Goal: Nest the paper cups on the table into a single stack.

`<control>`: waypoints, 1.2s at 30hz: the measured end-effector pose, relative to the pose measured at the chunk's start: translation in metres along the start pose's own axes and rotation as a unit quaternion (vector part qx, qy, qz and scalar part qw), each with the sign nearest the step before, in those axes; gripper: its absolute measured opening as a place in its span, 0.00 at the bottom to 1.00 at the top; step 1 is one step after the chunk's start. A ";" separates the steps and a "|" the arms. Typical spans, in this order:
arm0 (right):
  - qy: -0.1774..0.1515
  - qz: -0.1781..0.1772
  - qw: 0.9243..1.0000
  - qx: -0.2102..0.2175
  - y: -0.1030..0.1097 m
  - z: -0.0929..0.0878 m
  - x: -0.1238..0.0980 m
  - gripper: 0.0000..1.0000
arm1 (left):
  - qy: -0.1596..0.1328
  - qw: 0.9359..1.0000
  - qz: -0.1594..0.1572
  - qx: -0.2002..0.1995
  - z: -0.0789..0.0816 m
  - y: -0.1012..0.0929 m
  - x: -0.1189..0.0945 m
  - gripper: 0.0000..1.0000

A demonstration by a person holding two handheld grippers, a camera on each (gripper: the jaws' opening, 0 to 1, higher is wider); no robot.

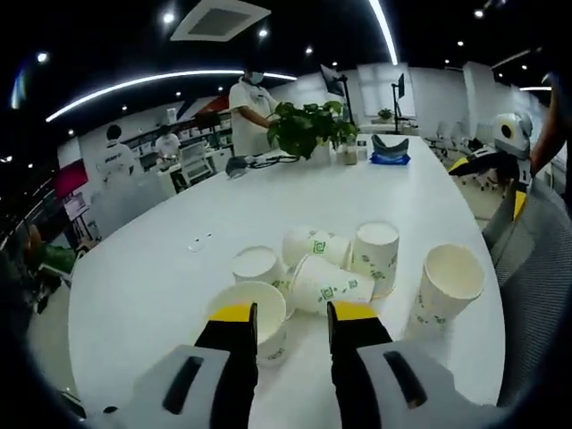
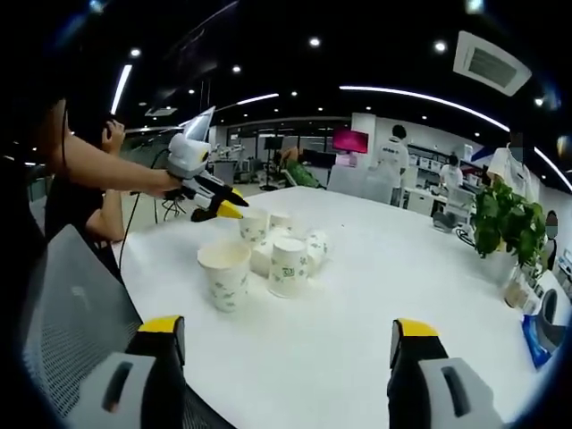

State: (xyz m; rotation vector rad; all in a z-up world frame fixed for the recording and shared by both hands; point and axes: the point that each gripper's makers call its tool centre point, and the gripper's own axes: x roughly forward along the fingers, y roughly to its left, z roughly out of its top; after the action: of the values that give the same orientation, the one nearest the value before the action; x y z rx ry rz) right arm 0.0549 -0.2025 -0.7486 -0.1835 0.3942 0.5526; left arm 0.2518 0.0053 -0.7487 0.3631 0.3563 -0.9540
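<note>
Several white paper cups with green print cluster on the white table. In the left gripper view one cup stands upright right at my left gripper, which is open, its left fingertip overlapping the cup's rim. Behind it are another upright cup, a cup lying on its side, one more cup and a separate cup to the right. In the right gripper view my right gripper is wide open and holds nothing, well short of the nearest cup and its neighbour. The left gripper hovers beside a far cup.
A potted plant and a blue object sit at the table's far end. A grey mesh chair stands at the table edge by the cups. People stand in the background.
</note>
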 end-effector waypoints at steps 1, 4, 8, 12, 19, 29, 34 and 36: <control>0.000 -0.001 1.000 0.001 0.000 0.000 0.000 0.97 | 0.002 1.000 0.000 0.000 -0.001 0.001 0.001 0.25; 0.003 0.000 1.000 -0.002 0.000 -0.001 0.000 0.96 | 0.012 1.000 -0.001 0.002 -0.007 0.007 0.008 0.25; 0.004 0.000 1.000 -0.002 0.000 -0.001 0.000 0.96 | 0.027 1.000 -0.004 0.012 -0.013 0.011 0.012 0.21; 0.005 0.001 1.000 -0.003 0.000 -0.002 0.000 0.96 | 0.041 0.999 0.000 0.017 -0.021 0.019 0.019 0.16; 0.005 -0.001 1.000 -0.002 -0.001 -0.002 0.000 0.96 | 0.057 0.998 -0.006 0.025 -0.024 0.018 0.027 0.11; 0.006 -0.005 1.000 -0.002 -0.002 -0.002 0.000 0.95 | 0.089 0.994 -0.012 0.057 -0.036 0.010 0.031 0.02; 0.006 -0.005 1.000 -0.002 -0.003 -0.003 0.000 0.95 | 0.088 0.994 -0.009 0.059 -0.033 0.009 0.027 0.00; 0.007 -0.005 1.000 -0.002 -0.003 -0.003 0.000 0.95 | 0.086 0.995 -0.008 0.056 -0.031 0.007 0.025 0.00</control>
State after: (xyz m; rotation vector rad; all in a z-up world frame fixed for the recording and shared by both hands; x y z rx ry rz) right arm 0.0552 -0.2055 -0.7512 -0.1939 0.4052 0.5428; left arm 0.2669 0.0048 -0.7859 0.5468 0.4639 -0.9627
